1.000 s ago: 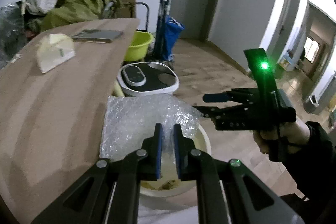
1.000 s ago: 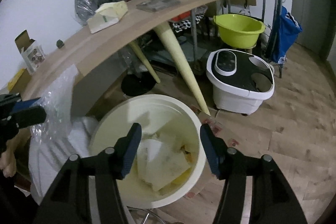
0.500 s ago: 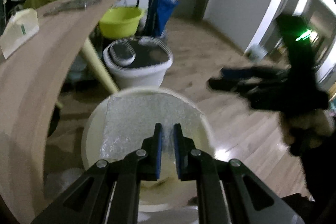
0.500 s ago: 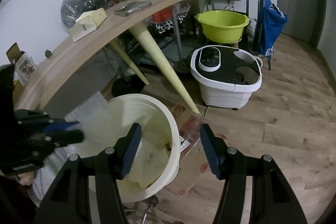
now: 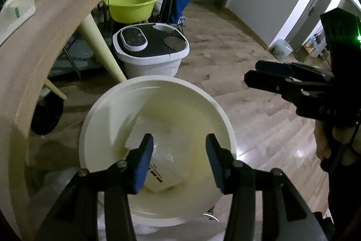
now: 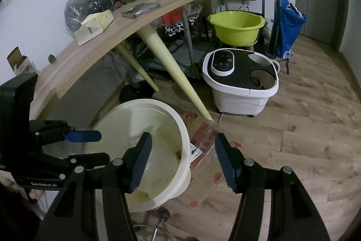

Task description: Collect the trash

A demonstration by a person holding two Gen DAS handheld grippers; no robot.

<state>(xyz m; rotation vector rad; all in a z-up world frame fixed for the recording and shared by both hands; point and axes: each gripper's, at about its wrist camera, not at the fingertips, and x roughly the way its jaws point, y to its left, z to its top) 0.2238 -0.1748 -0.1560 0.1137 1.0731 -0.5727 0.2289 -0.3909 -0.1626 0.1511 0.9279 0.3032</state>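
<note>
A round white trash bin (image 5: 158, 80) stands on the floor beside the table. A sheet of clear bubble wrap (image 5: 162, 146) lies loose inside it on top of paper waste. My left gripper (image 5: 179, 159) hangs over the bin mouth; its jaws are opening and nothing is between the blue pads. In the right wrist view the bin (image 6: 180, 128) sits low and left, with the left gripper (image 6: 90, 147) over its left rim. My right gripper (image 6: 182, 162) stands open and empty above the bin's right edge; it also shows in the left wrist view as a black gripper (image 5: 270, 76).
The wooden table (image 5: 45, 37) runs along the left with a tissue pack (image 6: 94, 26) and a phone (image 6: 140, 8). A white foot bath (image 6: 239, 83), a green basin (image 6: 237, 26) and a blue trolley bag (image 6: 288, 26) stand beyond. Printed cardboard (image 6: 207, 139) lies on the floor.
The left gripper came down over the bin with the bubble wrap pinched, then its jaws spread and the wrap dropped into the bin. The right gripper slid a little to the right.
</note>
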